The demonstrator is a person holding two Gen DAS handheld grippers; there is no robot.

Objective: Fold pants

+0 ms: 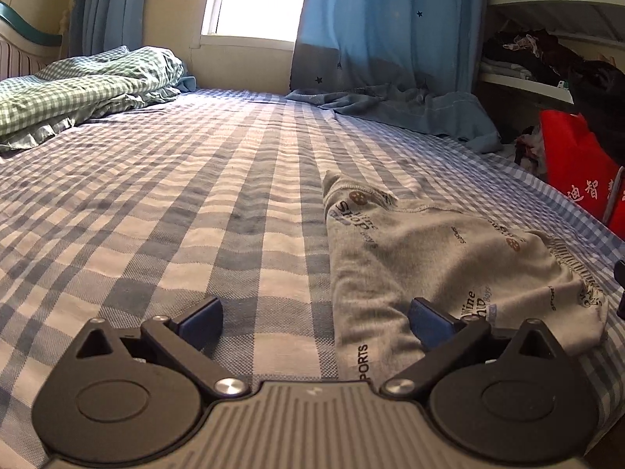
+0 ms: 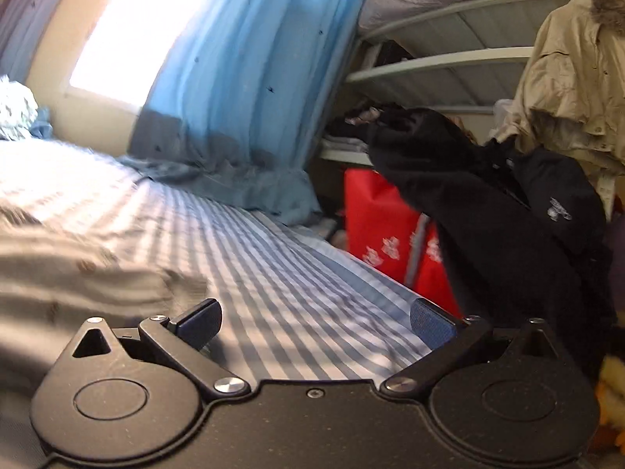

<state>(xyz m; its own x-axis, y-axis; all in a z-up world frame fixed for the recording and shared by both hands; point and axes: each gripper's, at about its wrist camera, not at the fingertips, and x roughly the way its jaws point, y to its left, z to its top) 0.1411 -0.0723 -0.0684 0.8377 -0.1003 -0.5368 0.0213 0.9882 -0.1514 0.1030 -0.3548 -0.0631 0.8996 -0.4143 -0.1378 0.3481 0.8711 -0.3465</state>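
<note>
Small grey pants (image 1: 410, 250) with printed words lie flat on the blue checked bed sheet (image 1: 156, 215), right of centre in the left wrist view. My left gripper (image 1: 315, 319) is open and empty, low over the sheet; its right finger sits over the pants' near end. In the right wrist view the pants (image 2: 78, 269) show blurred at the left. My right gripper (image 2: 315, 319) is open and empty over bare sheet (image 2: 297, 285) to the right of the pants, near the bed's right edge.
A green checked quilt (image 1: 78, 90) is bunched at the far left. A blue curtain (image 1: 383, 58) hangs onto the bed's far right. Beside the bed stand a red bag (image 1: 578, 168), shelves (image 2: 449, 66) with clothes, and dark garments (image 2: 488, 195).
</note>
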